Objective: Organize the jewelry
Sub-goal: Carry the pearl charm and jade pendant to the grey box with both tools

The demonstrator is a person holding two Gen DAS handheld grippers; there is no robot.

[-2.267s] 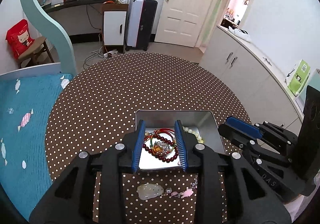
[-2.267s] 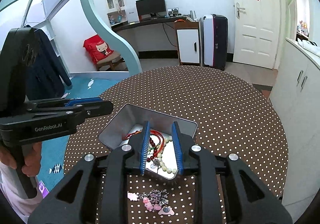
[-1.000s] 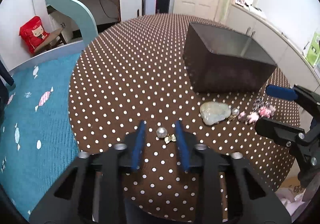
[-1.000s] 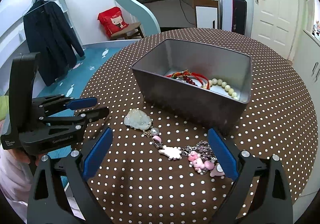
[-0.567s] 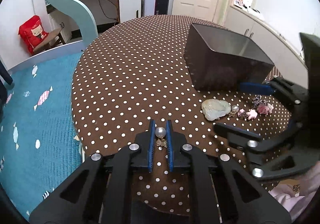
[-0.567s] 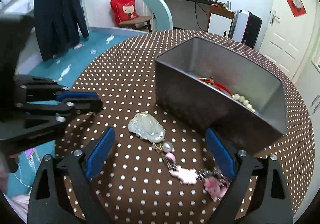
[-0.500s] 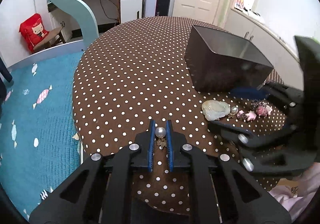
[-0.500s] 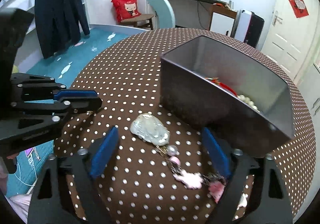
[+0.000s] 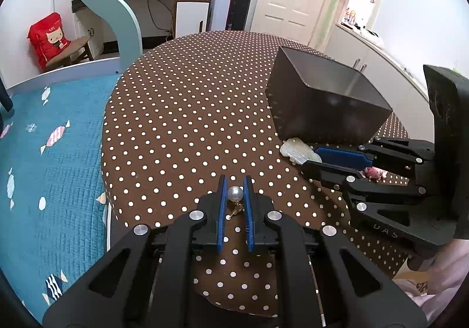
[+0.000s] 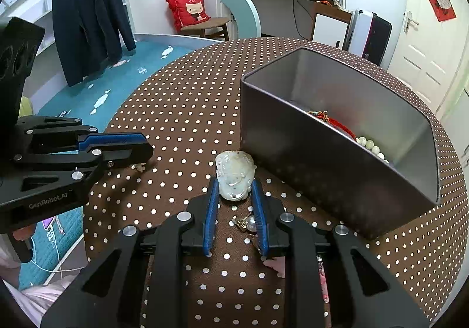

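Observation:
My left gripper [image 9: 234, 185] is shut on a pearl earring [image 9: 235, 193], just above the dotted brown tablecloth [image 9: 181, 111] near its front edge. In the right wrist view the left gripper [image 10: 146, 150] shows at the left, the earring [image 10: 139, 166] dangling under its tips. My right gripper [image 10: 234, 188] is closing on a pale jade pendant [image 10: 234, 172], and both pads touch its lower sides. The pendant [image 9: 297, 149] lies right beside the grey metal box [image 10: 322, 169]. A red bracelet [image 10: 334, 122] and white beads [image 10: 369, 144] lie inside the box.
A small pearl charm [image 10: 251, 224] and pink charms [image 10: 275, 265] lie on the cloth under my right fingers. A blue bed cover [image 9: 44, 152] borders the table on the left. White cabinets [image 9: 366, 64] stand behind the box.
The right gripper's jaws went from wide open to narrow around the jade pendant and moved closer to it. The left gripper closed on the pearl earring and has kept hold.

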